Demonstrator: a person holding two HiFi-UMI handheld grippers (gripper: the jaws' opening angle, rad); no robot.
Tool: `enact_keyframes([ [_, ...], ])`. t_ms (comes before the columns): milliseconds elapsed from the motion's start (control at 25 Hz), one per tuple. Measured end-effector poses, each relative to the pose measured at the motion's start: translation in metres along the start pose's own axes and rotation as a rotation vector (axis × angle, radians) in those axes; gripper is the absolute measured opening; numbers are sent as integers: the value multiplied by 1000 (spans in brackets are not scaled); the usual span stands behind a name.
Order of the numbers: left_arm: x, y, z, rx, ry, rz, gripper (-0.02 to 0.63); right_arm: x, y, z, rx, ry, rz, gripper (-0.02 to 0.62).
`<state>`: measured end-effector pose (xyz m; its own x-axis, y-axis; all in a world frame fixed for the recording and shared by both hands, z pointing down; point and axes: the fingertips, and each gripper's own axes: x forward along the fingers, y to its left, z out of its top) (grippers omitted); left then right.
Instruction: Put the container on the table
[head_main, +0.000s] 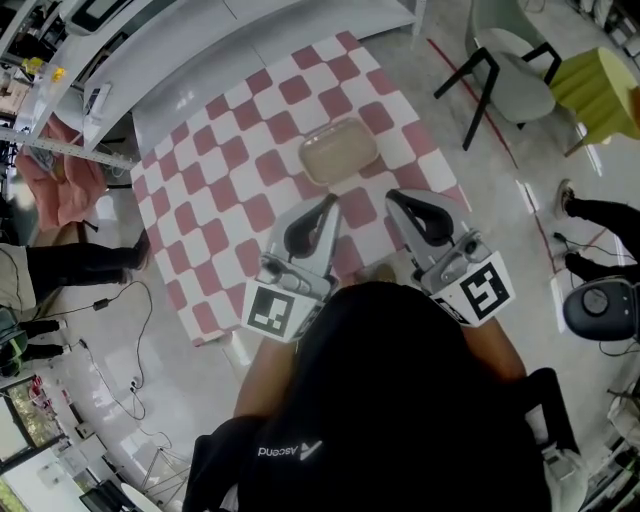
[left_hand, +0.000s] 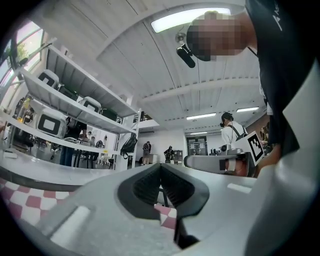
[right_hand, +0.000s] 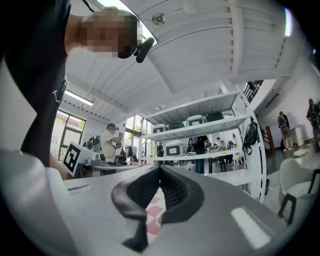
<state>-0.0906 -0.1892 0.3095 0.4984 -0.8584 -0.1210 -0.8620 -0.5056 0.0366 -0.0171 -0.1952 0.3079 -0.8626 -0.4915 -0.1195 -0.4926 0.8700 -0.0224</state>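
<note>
A clear, beige-tinted rectangular container rests on the pink-and-white checkered table beyond both grippers. My left gripper is held above the table's near part with its tips together and nothing between them. My right gripper sits beside it, also shut and empty. In the left gripper view the left gripper meets at its tips, pointing level across the room. The right gripper view shows the same of the right gripper. Neither touches the container.
A white shelf unit runs along the table's far side. A chair stands on the floor at the upper right. Other people stand around the room, one by the left edge. A yellow-green stool stands at the far right.
</note>
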Motion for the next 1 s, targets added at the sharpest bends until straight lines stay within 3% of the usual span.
enact_keyframes([
  [440, -10, -19, -3, 2, 24, -51, 11, -8, 21, 1, 39, -18, -46, 3],
  [1000, -11, -22, -2, 3, 24, -75, 11, -12, 23, 3, 7, -5, -55, 3],
])
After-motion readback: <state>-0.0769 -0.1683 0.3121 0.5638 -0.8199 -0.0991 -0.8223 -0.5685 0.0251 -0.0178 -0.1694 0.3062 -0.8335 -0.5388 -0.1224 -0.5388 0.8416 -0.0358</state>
